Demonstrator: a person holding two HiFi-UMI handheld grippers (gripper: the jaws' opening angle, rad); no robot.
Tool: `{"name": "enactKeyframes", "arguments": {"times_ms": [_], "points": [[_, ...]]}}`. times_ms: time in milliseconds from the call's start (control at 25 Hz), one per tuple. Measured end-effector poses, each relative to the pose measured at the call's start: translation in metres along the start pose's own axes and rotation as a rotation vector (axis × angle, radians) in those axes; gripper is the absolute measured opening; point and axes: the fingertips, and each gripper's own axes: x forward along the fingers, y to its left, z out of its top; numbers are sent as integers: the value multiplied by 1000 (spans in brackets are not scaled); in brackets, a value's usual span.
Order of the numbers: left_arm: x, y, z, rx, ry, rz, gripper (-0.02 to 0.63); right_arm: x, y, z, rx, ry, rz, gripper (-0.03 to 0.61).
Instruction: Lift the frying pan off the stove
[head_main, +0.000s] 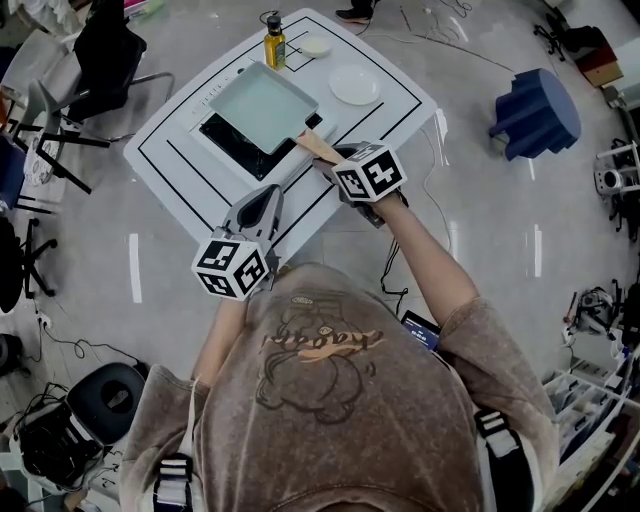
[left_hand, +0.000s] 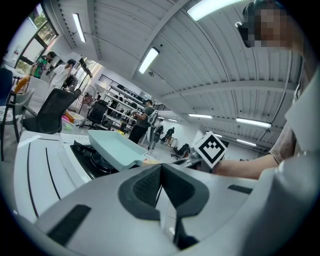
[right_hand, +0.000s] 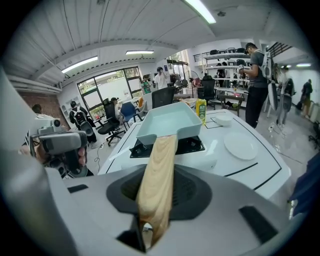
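A square pale-green frying pan (head_main: 262, 105) with a wooden handle (head_main: 318, 147) is over the black stove (head_main: 228, 138) on the white table (head_main: 400, 100). My right gripper (head_main: 335, 160) is shut on the handle's near end. In the right gripper view the handle (right_hand: 159, 165) runs out between the pads toward the pan (right_hand: 167, 120) and stove (right_hand: 189, 145). Whether the pan touches the burner I cannot tell. My left gripper (head_main: 265, 200) hangs at the table's near edge, shut and empty (left_hand: 160, 172). It faces the pan (left_hand: 112, 145) from the side.
A yellow oil bottle (head_main: 274, 42) and a small bowl (head_main: 315, 46) stand at the table's far end, with a white plate (head_main: 354, 84) right of the pan. Office chairs (head_main: 105, 60) stand to the left, a blue stool (head_main: 535, 112) to the right. People stand in the background.
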Motion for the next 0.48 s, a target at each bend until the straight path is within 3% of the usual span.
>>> {"name": "enactKeyframes", "arguments": {"times_ms": [480], "points": [[15, -15, -3, 13, 36, -65, 6, -52, -19, -7, 110, -115, -55, 95]]}}
